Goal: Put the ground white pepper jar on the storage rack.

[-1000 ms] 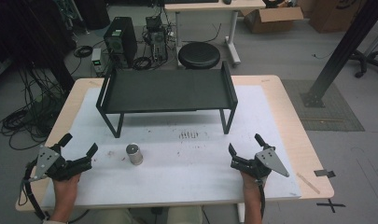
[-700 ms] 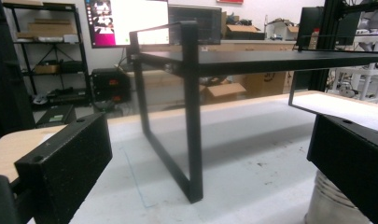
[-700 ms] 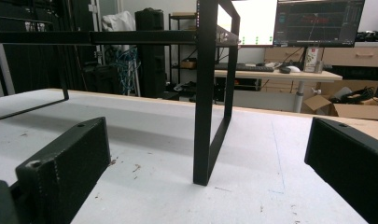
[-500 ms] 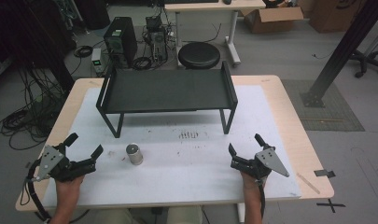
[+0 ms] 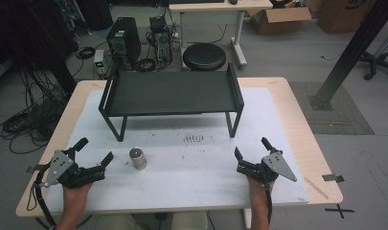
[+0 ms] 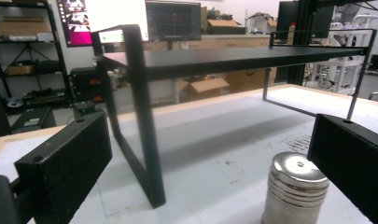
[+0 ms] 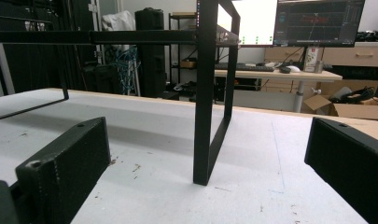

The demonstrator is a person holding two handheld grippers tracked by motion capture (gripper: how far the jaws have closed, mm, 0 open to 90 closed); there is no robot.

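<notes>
1. Two grippers are resting low at the near edge of a table (image 5: 297,124), held by a person whose forearms are coming in from the bottom of the high view.

2. Left gripper (image 5: 92,156) is sitting with its jaws wide apart, angled toward a steel canister (image 5: 138,158) standing upright on the white mat, just beside the nearer jaw tip but not touching it.

3. In the left gripper view the canister (image 6: 294,193) is showing low and right of centre, close to the right-hand jaw and not yet squarely between the two.

4. Right gripper (image 5: 251,153) is waiting well apart on the other side, jaws likewise open, holding nothing.

5. Behind both, a black rack (image 5: 172,93) is standing across the far half of the mat, its flat top bare; the right gripper view is looking at one of its legs (image 7: 206,140).

6. Judging from the layout, the step in hand is the approach to the canister, with no grasp made yet.

7. Next move is calling for the left gripper to shift so the canister sits centred between the jaws, then to close on its ribbed body low enough to keep it from tipping.

8. Likely risk: the nearer jaw nudging the canister over before the grip closes.
</notes>
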